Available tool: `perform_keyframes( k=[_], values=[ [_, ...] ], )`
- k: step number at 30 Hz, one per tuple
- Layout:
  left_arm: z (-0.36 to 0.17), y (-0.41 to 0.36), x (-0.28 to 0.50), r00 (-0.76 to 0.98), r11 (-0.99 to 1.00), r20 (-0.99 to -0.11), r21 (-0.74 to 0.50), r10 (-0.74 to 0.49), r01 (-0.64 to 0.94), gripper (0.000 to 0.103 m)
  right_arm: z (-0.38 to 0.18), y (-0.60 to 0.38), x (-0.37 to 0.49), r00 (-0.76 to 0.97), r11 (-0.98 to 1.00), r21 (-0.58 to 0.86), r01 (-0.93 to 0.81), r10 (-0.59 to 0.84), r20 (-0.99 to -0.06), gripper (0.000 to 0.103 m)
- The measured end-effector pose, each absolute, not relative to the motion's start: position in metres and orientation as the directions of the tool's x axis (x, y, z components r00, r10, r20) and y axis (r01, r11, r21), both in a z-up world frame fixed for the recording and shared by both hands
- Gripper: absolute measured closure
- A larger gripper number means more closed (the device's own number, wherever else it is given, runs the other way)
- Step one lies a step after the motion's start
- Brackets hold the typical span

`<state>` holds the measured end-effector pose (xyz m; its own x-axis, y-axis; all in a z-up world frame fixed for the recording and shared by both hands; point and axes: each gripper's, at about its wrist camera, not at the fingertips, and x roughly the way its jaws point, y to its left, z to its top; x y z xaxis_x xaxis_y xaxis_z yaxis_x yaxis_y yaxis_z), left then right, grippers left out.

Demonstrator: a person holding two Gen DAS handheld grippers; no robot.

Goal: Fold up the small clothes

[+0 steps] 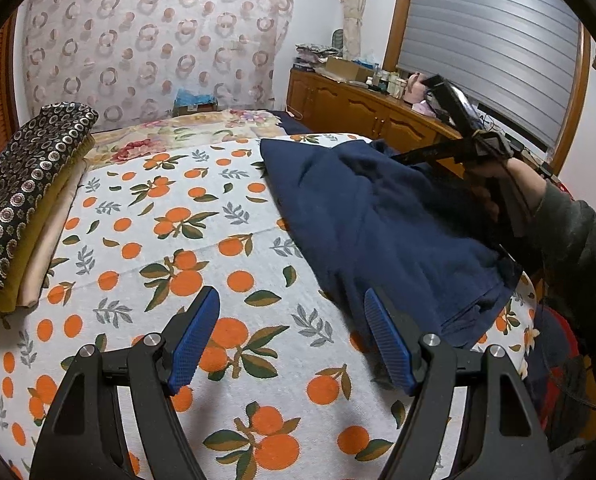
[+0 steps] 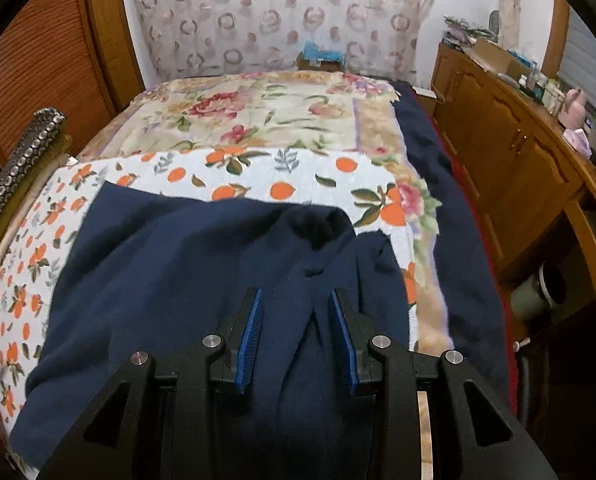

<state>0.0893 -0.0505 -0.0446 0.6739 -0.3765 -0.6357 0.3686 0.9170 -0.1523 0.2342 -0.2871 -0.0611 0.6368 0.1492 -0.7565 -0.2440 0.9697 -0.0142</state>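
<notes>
Item: dark navy knit garment (image 2: 186,280) on orange-print bedspread (image 1: 202,216). L gripper (image 1: 294,340) agape, empty; R gripper (image 2: 296,340) parted astride cloth ridge. Risk: thin pinch slips, fold skews.

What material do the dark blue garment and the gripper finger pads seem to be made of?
Navy garment: probably soft knit or fleece, matte, with limp rounded creases.
Left gripper pads: likely blue rubber or plastic, with a fine grid texture.

The navy fleece-like garment (image 2: 186,264) looks soft and matt. The orange-printed woven cloth cover (image 1: 146,240) appears slightly rough. The brown wooden cabinet (image 2: 509,176) shines glossy.
</notes>
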Motion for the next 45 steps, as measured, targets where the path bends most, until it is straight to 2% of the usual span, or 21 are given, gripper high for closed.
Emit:
perform_keyframes(
  k=[1, 3, 6, 9, 12, 19, 20, 21, 23, 35, 45],
  values=[
    [-0.045, -0.051, 0.090, 0.672, 0.917, -0.637, -0.153, -0.377, 0.369, 0.027, -0.061, -0.291, 0.238, 0.634, 0.970, -0.014, -0.243, 0.148, -0.759, 0.069],
    [-0.047, -0.053, 0.090, 0.667, 0.916, -0.642, -0.153, -0.378, 0.371, 0.027, -0.061, -0.290, 0.242, 0.627, 0.967, -0.015, -0.254, 0.153, -0.764, 0.095],
    [-0.049, -0.054, 0.089, 0.665, 0.915, -0.643, -0.152, -0.379, 0.374, 0.027, -0.051, -0.294, 0.235, 0.655, 0.960, -0.013, -0.279, 0.181, -0.733, 0.099],
    [-0.048, -0.054, 0.088, 0.665, 0.914, -0.642, -0.155, -0.381, 0.375, 0.027, -0.036, -0.301, 0.221, 0.726, 0.969, -0.061, -0.240, 0.137, -0.674, 0.099],
    [-0.049, -0.055, 0.088, 0.662, 0.912, -0.643, -0.158, -0.386, 0.378, 0.027, -0.022, -0.321, 0.216, 0.768, 0.987, -0.055, -0.153, 0.084, -0.635, 0.099],
    [-0.049, -0.060, 0.087, 0.656, 0.908, -0.646, -0.156, -0.391, 0.388, 0.027, -0.033, -0.321, 0.223, 0.719, 0.987, -0.070, -0.147, 0.058, -0.693, 0.099],
    [-0.050, -0.060, 0.087, 0.654, 0.908, -0.647, -0.155, -0.391, 0.390, 0.027, -0.030, -0.319, 0.223, 0.721, 0.985, -0.071, -0.157, 0.065, -0.690, 0.092],
    [-0.050, -0.061, 0.086, 0.653, 0.907, -0.648, -0.154, -0.392, 0.391, 0.027, -0.029, -0.318, 0.218, 0.726, 0.984, -0.076, -0.160, 0.065, -0.684, 0.079],
    [-0.050, -0.061, 0.085, 0.651, 0.906, -0.648, -0.156, -0.395, 0.394, 0.027, -0.022, -0.312, 0.207, 0.743, 0.983, -0.079, -0.167, 0.073, -0.665, 0.069],
    [-0.050, -0.070, 0.078, 0.642, 0.898, -0.651, -0.154, -0.406, 0.412, 0.027, -0.060, -0.325, 0.063, 0.730, 0.964, -0.044, -0.261, 0.167, -0.663, 0.068],
    [-0.053, -0.081, 0.076, 0.629, 0.892, -0.663, -0.141, -0.407, 0.429, 0.027, -0.074, -0.326, 0.030, 0.711, 0.957, -0.020, -0.288, 0.200, -0.674, 0.068]
  ],
)
